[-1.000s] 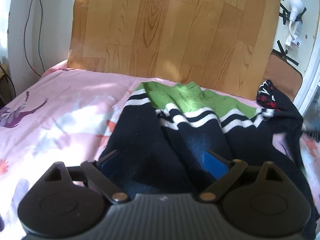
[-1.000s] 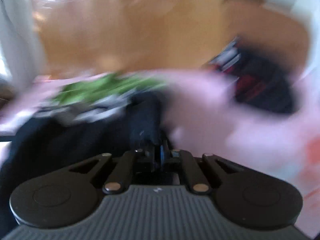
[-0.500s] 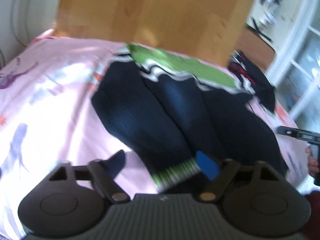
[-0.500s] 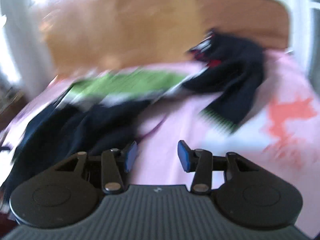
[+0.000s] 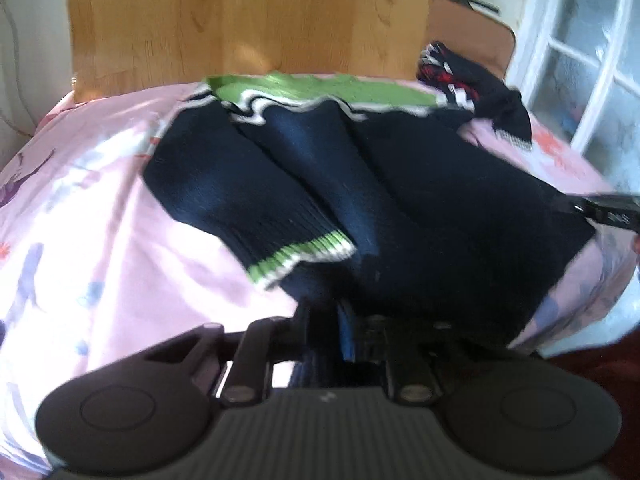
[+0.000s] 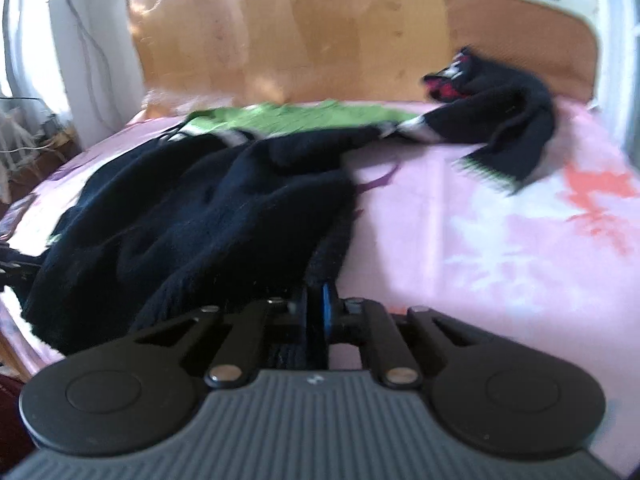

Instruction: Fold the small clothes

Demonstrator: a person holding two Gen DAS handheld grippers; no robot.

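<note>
I see pink printed bed sheet (image 5: pixel 100 240), wood panel (image 5: pixel 248 16) behind; left gripper (image 5: pixel 326 322) closing on navy sweater (image 5: pixel 420 216) hem, right gripper (image 6: pixel 316 312) pinching its edge

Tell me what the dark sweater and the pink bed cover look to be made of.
Dark sweater: knitted yarn, probably wool or acrylic, matte; the ribbed cuff with green and white stripes shows the knit.
Pink bed cover: thin woven cloth, likely printed cotton, smooth and slightly creased; exact fibre unclear.

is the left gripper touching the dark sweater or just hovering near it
Touching. In the left wrist view the left gripper has its jaws closing on the near hem of the dark sweater, with dark knit fabric pinched between them.
</note>
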